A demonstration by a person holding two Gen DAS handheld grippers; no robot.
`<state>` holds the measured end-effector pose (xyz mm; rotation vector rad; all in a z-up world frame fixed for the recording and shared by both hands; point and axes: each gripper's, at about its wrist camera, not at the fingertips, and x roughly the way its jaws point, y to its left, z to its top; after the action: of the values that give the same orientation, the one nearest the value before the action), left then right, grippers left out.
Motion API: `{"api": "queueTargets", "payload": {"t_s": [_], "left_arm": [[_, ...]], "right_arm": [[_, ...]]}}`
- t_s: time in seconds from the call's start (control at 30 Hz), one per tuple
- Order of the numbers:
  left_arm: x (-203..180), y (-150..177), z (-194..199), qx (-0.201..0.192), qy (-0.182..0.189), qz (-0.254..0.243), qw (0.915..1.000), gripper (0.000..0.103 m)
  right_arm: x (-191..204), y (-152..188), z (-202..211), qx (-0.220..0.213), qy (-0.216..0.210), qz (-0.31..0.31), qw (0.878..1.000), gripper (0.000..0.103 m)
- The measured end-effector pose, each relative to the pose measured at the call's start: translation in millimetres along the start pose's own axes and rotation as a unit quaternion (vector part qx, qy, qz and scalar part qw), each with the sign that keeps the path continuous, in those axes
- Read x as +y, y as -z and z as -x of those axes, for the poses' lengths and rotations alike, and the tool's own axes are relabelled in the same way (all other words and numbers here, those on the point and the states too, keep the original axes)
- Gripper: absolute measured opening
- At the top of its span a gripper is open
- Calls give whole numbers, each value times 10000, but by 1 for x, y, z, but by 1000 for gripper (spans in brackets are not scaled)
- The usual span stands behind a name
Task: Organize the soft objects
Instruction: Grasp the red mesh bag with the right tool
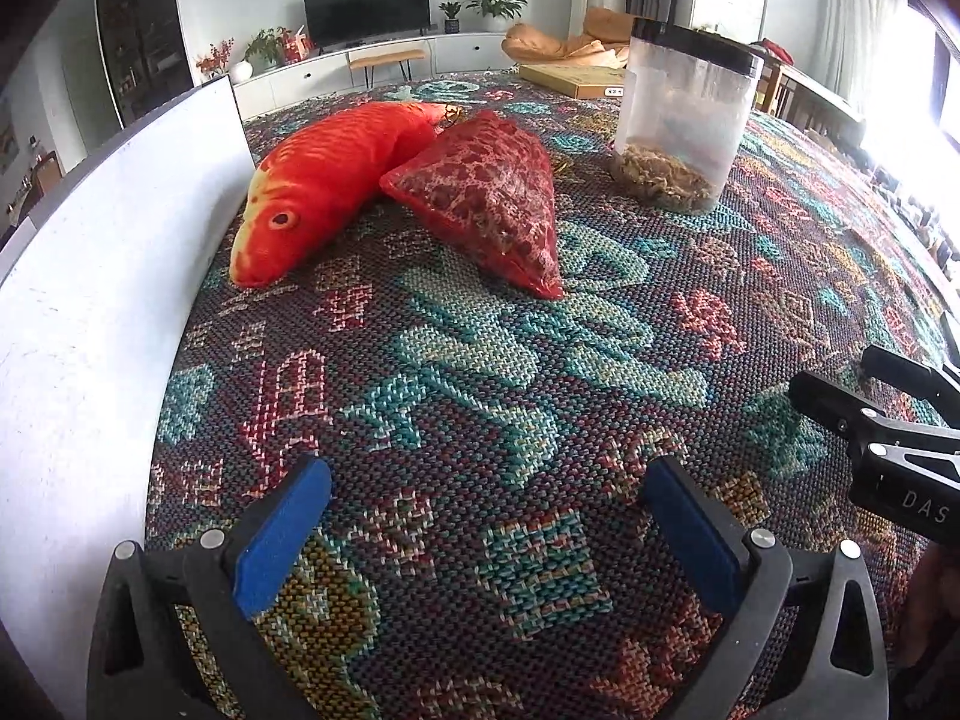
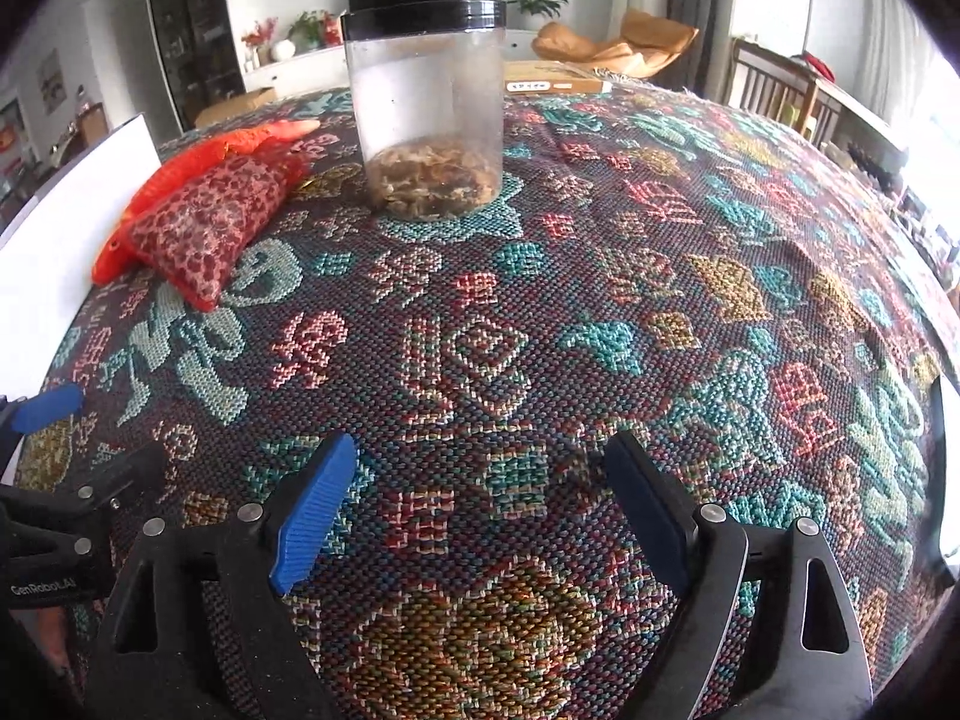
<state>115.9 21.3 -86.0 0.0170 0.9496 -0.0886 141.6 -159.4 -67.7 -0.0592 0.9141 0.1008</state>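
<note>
Left gripper [image 1: 489, 483]: jaws spread wide over the woven cloth, nothing between the blue pads; its bases are cut off by the bottom edge of its own view.
Right gripper [image 2: 477, 462]: likewise spread wide and empty above the cloth; the right pad sits in shadow and reads darker than the left.
Cross views: the left wrist view catches only the black fingers of the right gripper [image 1: 888, 402] at its right edge, pads turned away; the right wrist view catches one blue tip and the black frame of the left gripper [image 2: 48, 408] at its left edge.
Patterned cloth [image 2: 540, 300]: covers the table; its far right side washes out in window glare.
Plush fish [image 1: 324, 180]: orange-red, lying along the white board [image 1: 90, 276], head toward the camera; in the right view it is mostly hidden behind the pouch.
Red mesh pouch [image 1: 486, 198]: leaning against the fish; contents hard to make out, possibly dried bits.
Clear jar [image 2: 429, 114]: black lid on, upright, well apart from both grippers; brownish matter at the bottom, walls fogged.
Flat box [image 1: 570, 81]: behind the jar, partly hidden.
</note>
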Motion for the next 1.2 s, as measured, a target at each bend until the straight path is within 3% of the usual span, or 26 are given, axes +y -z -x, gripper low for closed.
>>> {"api": "queueTargets", "payload": {"t_s": [0.7,0.87,1.13,1.2], "left_arm": [[0,0,0,1,-6,-3,10000,103],[4,6,5,172,24,-165,9997,103],[13,17,11,-20,8,-88,10000,103],[13,16,10,-26,24,-80,10000,103]], "right_arm": [[3,2,3,0,-1,4,10000,89],[3,1,2,-1,-1,5,10000,89],[7,1,3,23,10,21,10000,89],[13,-8,4,99,-223,28,9997,88]]}}
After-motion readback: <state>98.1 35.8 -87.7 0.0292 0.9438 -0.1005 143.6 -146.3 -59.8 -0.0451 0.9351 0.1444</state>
